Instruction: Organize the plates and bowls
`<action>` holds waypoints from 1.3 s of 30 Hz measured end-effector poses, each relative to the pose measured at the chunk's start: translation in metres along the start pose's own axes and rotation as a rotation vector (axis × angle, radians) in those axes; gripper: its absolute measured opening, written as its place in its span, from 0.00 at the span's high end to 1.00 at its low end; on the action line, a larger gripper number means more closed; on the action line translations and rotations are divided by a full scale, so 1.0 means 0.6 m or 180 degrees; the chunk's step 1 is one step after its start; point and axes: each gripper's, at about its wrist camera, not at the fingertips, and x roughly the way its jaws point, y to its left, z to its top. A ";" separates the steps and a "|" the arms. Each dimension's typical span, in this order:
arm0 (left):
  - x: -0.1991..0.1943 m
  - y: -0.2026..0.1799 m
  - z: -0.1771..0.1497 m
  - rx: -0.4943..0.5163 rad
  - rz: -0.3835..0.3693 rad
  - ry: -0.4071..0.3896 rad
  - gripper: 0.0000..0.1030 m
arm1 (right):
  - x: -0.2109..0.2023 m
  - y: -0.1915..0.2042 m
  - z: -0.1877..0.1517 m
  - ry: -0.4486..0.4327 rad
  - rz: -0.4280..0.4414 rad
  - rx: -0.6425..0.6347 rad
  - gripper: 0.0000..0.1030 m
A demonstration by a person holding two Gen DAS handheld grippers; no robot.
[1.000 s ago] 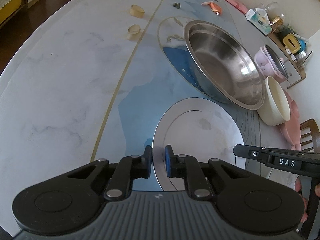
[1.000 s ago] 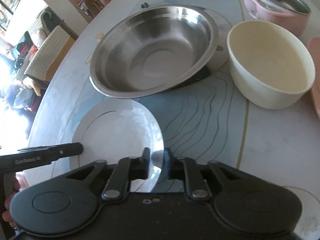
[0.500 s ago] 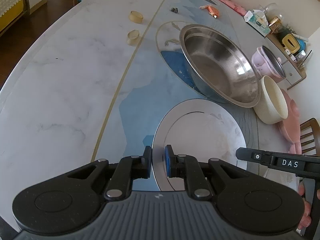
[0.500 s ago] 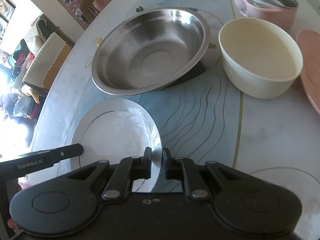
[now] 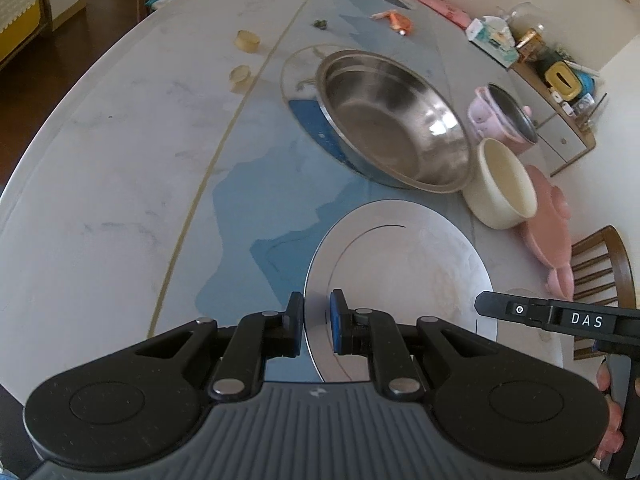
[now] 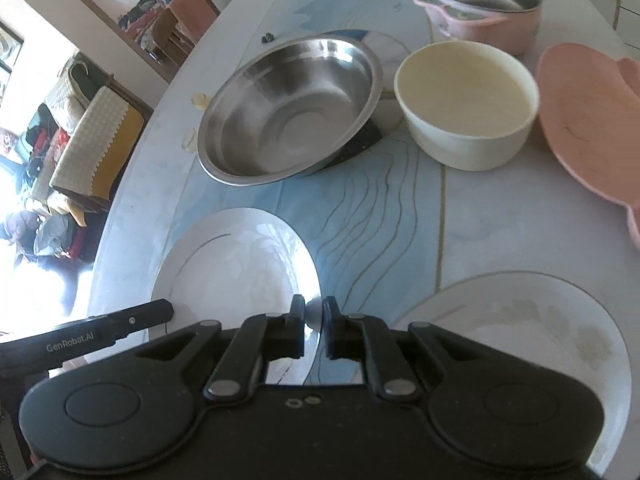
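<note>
A white plate [image 5: 400,272] with a thin ring line is held above the table by both grippers. My left gripper [image 5: 316,326] is shut on its left rim. My right gripper [image 6: 314,326] is shut on its right rim; the plate shows there too [image 6: 236,264]. A steel bowl [image 5: 392,120] [image 6: 292,108] sits beyond it. A cream bowl [image 5: 500,184] [image 6: 464,100] stands to its right. A second white plate [image 6: 520,320] lies on the table at the right of the right wrist view.
A pink plate [image 6: 588,124] [image 5: 548,232] and a pink pot [image 6: 484,4] [image 5: 500,116] stand at the right. Two small yellow caps [image 5: 244,56] lie far left. A wooden chair [image 5: 604,268] stands at the table's right edge.
Both grippers have pulled back and up with the plate, so the bowls look farther off. The second white plate has come into the right wrist view.
</note>
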 end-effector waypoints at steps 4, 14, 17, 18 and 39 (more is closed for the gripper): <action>-0.012 -0.029 -0.010 0.0102 -0.0045 -0.0037 0.88 | -0.030 -0.015 -0.011 -0.0086 0.0001 0.0057 0.91; -0.007 -0.113 -0.038 0.0310 -0.0126 -0.0011 0.88 | -0.082 -0.084 -0.048 -0.0247 -0.0008 0.0328 0.92; 0.001 -0.142 -0.052 0.0395 -0.0152 0.0039 0.88 | -0.096 -0.112 -0.059 -0.0268 -0.0029 0.0423 0.92; 0.003 -0.150 -0.056 0.0424 -0.0159 0.0046 0.88 | -0.100 -0.121 -0.065 -0.0277 -0.0037 0.0449 0.92; 0.087 -0.276 -0.133 0.0726 -0.0129 0.0209 0.88 | -0.125 -0.268 -0.139 -0.0231 -0.0159 0.0748 0.92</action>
